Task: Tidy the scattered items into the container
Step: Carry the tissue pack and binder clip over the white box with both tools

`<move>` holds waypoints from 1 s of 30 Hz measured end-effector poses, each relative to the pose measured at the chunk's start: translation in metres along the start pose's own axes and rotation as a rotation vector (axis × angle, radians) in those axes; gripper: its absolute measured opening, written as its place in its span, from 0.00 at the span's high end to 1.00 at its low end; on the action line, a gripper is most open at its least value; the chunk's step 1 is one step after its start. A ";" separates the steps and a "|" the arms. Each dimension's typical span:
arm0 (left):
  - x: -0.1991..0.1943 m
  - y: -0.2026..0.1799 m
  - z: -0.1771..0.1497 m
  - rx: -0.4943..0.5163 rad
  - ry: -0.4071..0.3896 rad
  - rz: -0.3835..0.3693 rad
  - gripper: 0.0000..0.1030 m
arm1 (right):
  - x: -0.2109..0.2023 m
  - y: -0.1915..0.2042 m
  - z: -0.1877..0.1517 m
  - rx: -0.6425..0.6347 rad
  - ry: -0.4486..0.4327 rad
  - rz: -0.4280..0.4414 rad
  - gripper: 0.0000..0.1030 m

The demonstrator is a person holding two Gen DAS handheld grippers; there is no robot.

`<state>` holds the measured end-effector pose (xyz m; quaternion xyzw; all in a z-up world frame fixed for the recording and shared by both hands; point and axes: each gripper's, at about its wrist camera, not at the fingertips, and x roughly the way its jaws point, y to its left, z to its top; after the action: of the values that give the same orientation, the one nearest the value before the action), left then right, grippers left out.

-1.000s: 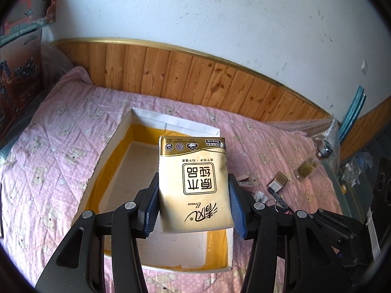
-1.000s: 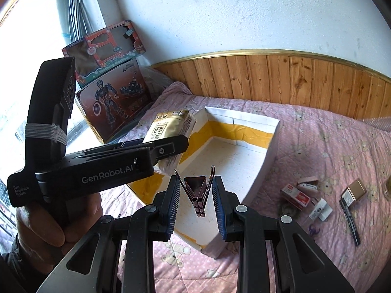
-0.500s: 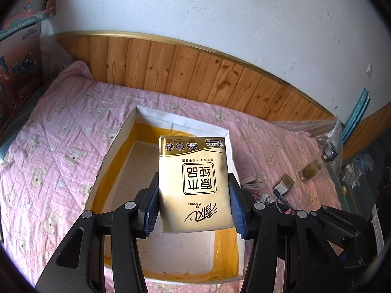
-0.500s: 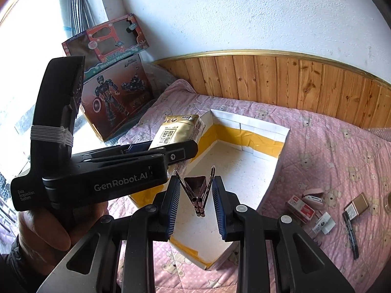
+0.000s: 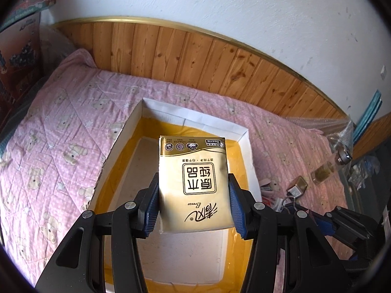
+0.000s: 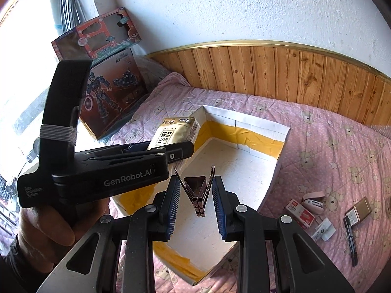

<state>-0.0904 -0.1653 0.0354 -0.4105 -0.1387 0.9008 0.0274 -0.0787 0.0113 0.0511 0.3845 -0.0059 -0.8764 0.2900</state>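
One tissue pack, one binder clip

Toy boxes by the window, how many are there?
2. The red-framed toy box sits on top of the robot-picture toy box, beside the bed; more may be hidden.

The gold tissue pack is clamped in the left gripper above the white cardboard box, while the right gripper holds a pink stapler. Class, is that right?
Not quite. The right gripper holds a folded metal binder clip, not the stapler; the right wrist view shows it. The gold tissue pack is clamped in the left gripper above the white cardboard box.
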 end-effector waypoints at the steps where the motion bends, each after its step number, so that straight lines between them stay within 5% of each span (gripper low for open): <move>1: 0.004 0.001 0.001 -0.002 0.006 0.005 0.49 | 0.002 -0.002 0.002 0.002 0.004 -0.001 0.72; 30: 0.076 0.025 0.020 -0.079 0.139 0.055 0.49 | 0.087 -0.021 0.028 -0.056 0.153 -0.086 0.72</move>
<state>-0.1539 -0.1811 -0.0146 -0.4764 -0.1605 0.8645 -0.0038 -0.1542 -0.0219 0.0077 0.4421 0.0573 -0.8558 0.2623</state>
